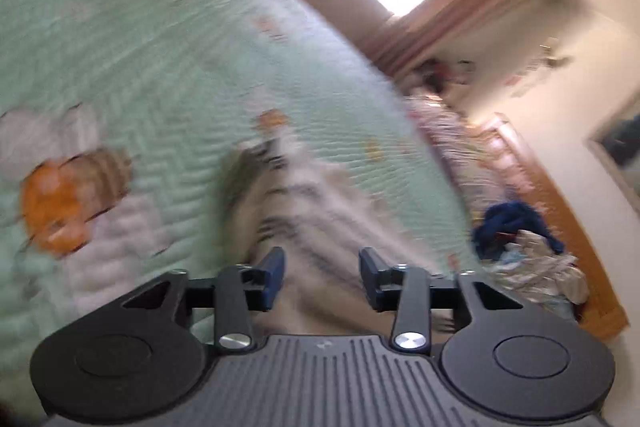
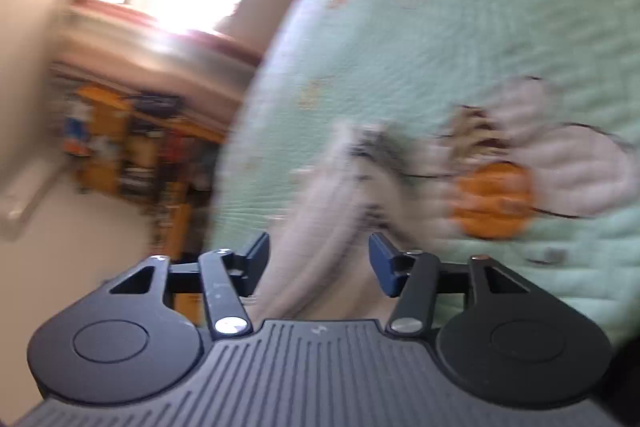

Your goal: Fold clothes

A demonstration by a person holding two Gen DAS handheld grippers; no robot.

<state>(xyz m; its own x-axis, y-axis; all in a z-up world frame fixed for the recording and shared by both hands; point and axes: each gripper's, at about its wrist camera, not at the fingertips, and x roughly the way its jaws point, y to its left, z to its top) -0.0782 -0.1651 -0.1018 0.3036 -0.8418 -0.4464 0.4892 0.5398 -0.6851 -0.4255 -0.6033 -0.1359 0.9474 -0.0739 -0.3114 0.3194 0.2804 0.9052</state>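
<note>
Here, both views blurred. Left gripper (image 1: 322, 277) jaws spread, nothing pinched; striped garment (image 1: 304, 203) on green quilt (image 1: 160, 47) just ahead. Right gripper (image 2: 318, 267) jaws spread, garment (image 2: 332, 211) ahead, not gripped.

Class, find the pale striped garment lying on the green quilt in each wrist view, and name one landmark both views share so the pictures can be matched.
Left wrist view: the striped garment lies centre-low, running up from between the open fingers of the left tool.
Right wrist view: the same garment lies centre-low, just ahead of the open right tool.
Shared landmark: the orange patch on the green quilt, at left and at right.
</note>
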